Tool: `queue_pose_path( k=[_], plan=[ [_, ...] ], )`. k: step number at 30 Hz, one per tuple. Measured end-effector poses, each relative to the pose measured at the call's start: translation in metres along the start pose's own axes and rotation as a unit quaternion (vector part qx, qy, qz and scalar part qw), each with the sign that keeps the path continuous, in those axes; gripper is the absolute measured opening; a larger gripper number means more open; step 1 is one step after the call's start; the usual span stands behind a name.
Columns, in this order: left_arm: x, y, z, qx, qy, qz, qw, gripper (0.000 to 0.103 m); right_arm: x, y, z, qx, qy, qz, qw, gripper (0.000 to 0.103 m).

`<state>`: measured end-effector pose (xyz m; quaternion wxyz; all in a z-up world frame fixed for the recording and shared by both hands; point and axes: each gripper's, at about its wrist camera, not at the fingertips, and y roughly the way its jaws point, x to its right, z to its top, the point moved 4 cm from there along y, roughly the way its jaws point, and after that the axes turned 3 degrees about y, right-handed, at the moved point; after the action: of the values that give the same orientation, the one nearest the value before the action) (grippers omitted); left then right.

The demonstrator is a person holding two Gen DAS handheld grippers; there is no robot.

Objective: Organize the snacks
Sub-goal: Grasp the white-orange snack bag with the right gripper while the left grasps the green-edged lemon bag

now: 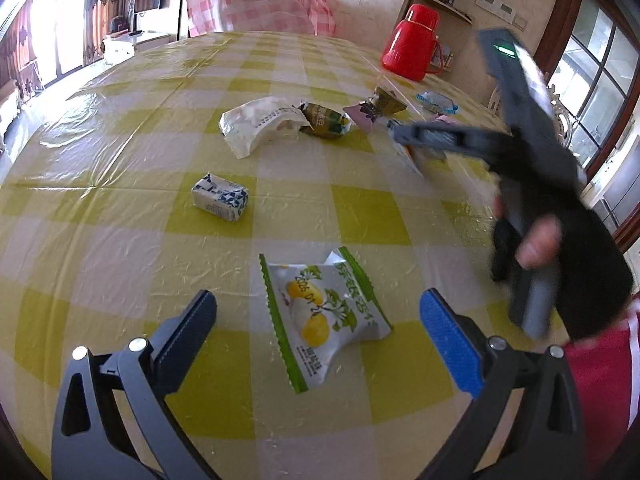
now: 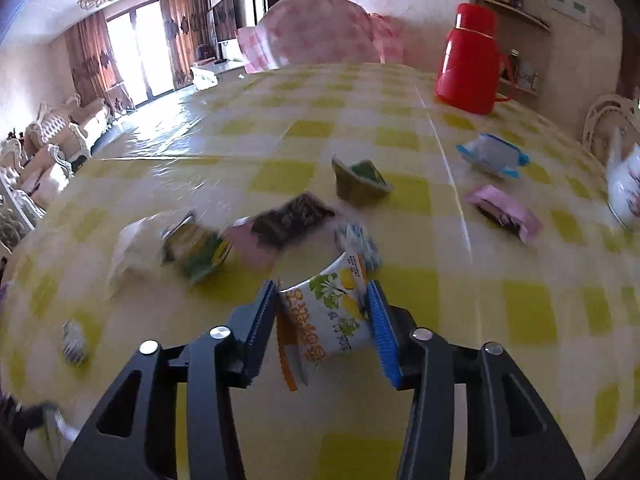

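- Two grippers are in my hands above a round table [image 1: 120, 216] covered in a yellow-and-white checked cloth under clear plastic film.
- My right gripper [image 2: 326, 312] is clamped on a white packet with an orange edge [image 2: 324, 320], printed with yellow fruit and green leaves. The blue pads press its two sides, and it buckles a little between them. It seems lifted clear of the cloth, probably so I can carry it to its like.
- My left gripper [image 1: 318, 314] stands wide apart and holds nothing. It hangs over a similar packet with a green serrated edge [image 1: 324, 316], which lies flat on the cloth between the two fingers, untouched. I judge the spread is meant to straddle that packet before closing.
- Other snacks lie scattered farther off: a large white pouch [image 1: 260, 126] touching a dark green packet [image 1: 326, 120], and a small blue-and-white wrapped block [image 1: 220, 197] alone, nearer me.
- From the right wrist view I also see a pink-wrapped bar [image 2: 504, 212] and a blue-edged white packet [image 2: 492, 156], well apart from the rest.
- A red thermos [image 1: 412, 42] stands at the far edge.
- Motion blur softens the right wrist view, so the print is unreadable.
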<state>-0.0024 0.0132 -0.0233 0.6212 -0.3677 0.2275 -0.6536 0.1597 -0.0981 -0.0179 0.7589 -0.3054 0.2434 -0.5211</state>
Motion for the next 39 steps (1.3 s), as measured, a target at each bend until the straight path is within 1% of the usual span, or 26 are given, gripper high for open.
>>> queue_pose_path(
  k=[1,2,3,7,9,10,11,12,13,14,15,17,19,20,22,23,25,26,27,28,29,30,33,35,37,39],
  plan=[
    [-0.001,0.0,0.0,0.001,-0.001,-0.002,1.0,0.101,0.0,-0.013,-0.008,0.007,0.001,0.006,1.0,0.036],
    [-0.001,-0.001,0.0,0.001,-0.002,-0.002,1.0,0.101,0.001,-0.024,-0.015,0.013,0.001,0.007,1.0,0.024],
    [-0.001,-0.001,0.0,0.001,-0.001,-0.002,1.0,0.101,0.002,-0.039,-0.024,0.019,0.006,0.007,1.0,0.005],
    [-0.002,-0.002,0.0,0.002,-0.003,-0.005,1.0,0.101,0.011,-0.077,-0.055,0.04,0.023,-0.001,0.999,0.006],
    [0.0,-0.001,-0.001,-0.002,0.003,0.004,1.0,0.101,0.02,-0.085,-0.067,0.045,0.033,0.008,0.998,0.021],
    [0.001,0.0,-0.001,-0.004,0.008,0.01,0.9999,0.101,0.03,-0.088,-0.073,0.044,0.052,0.004,0.998,0.053],
    [0.001,0.0,-0.001,-0.005,0.009,0.011,0.9999,0.101,0.04,-0.091,-0.077,0.044,0.074,0.002,0.996,0.095],
    [0.001,-0.001,-0.001,-0.005,0.009,0.011,0.9999,0.101,0.049,-0.098,-0.08,0.055,0.1,0.005,0.993,0.099],
    [0.0,-0.001,-0.001,-0.004,0.007,0.008,0.9999,0.101,0.054,-0.1,-0.08,0.061,0.111,0.015,0.992,0.099],
    [0.0,-0.001,-0.001,-0.004,0.007,0.008,0.9999,0.101,0.055,-0.102,-0.08,0.059,0.114,0.024,0.991,0.099],
    [0.001,-0.001,-0.001,-0.004,0.008,0.009,0.9999,0.101,0.054,-0.102,-0.077,0.059,0.106,0.023,0.992,0.099],
    [0.003,0.0,-0.001,-0.009,0.015,0.019,0.9997,0.101,0.045,-0.095,-0.069,0.059,0.062,0.012,0.996,0.099],
    [0.005,0.002,-0.002,-0.012,0.021,0.026,0.9994,0.101,0.032,-0.077,-0.061,0.032,-0.001,-0.004,0.999,0.099],
    [0.006,0.002,-0.002,-0.013,0.022,0.027,0.9993,0.101,0.026,-0.063,-0.058,0.003,-0.033,-0.02,0.999,0.098],
    [0.006,0.002,-0.001,-0.012,0.021,0.026,0.9994,0.101,0.023,-0.044,-0.055,-0.032,-0.042,-0.046,0.998,0.098],
    [0.006,0.002,-0.001,-0.012,0.022,0.027,0.9993,0.101,0.021,-0.037,-0.054,-0.042,-0.031,-0.044,0.998,0.097],
    [0.007,0.003,-0.001,-0.014,0.024,0.029,0.9992,0.101,0.019,-0.027,-0.055,-0.054,0.001,-0.025,0.998,0.096],
    [0.007,0.003,-0.001,-0.014,0.024,0.03,0.9992,0.101,0.018,-0.024,-0.057,-0.057,0.015,-0.026,0.998,0.094],
    [0.007,0.003,-0.001,-0.014,0.024,0.03,0.9992,0.101,0.017,-0.021,-0.06,-0.06,0.018,-0.038,0.997,0.087],
    [0.007,0.002,-0.001,-0.013,0.023,0.028,0.9993,0.101,0.016,-0.023,-0.061,-0.055,0.017,-0.039,0.998,0.075],
    [0.006,0.002,-0.001,-0.012,0.021,0.025,0.9994,0.101,0.017,-0.027,-0.061,-0.048,0.022,-0.043,0.998,0.052],
    [0.005,0.001,-0.001,-0.011,0.019,0.022,0.9995,0.101,0.021,-0.03,-0.063,-0.044,0.029,-0.046,0.998,0.041],
    [0.002,0.0,-0.001,-0.006,0.01,0.009,0.9999,0.101,0.033,-0.045,-0.072,-0.027,0.048,-0.062,0.997,0.04],
    [0.003,0.0,-0.001,-0.005,0.01,0.01,0.9999,0.101,0.04,-0.061,-0.081,-0.007,0.078,-0.036,0.996,0.039],
    [0.007,0.003,-0.002,-0.012,0.021,0.025,0.9994,0.101,0.049,-0.082,-0.086,0.018,0.104,-0.032,0.994,0.039],
    [0.013,0.008,-0.002,-0.024,0.044,0.053,0.9973,0.101,0.054,-0.098,-0.09,0.042,0.125,-0.022,0.991,0.039]
  ],
)
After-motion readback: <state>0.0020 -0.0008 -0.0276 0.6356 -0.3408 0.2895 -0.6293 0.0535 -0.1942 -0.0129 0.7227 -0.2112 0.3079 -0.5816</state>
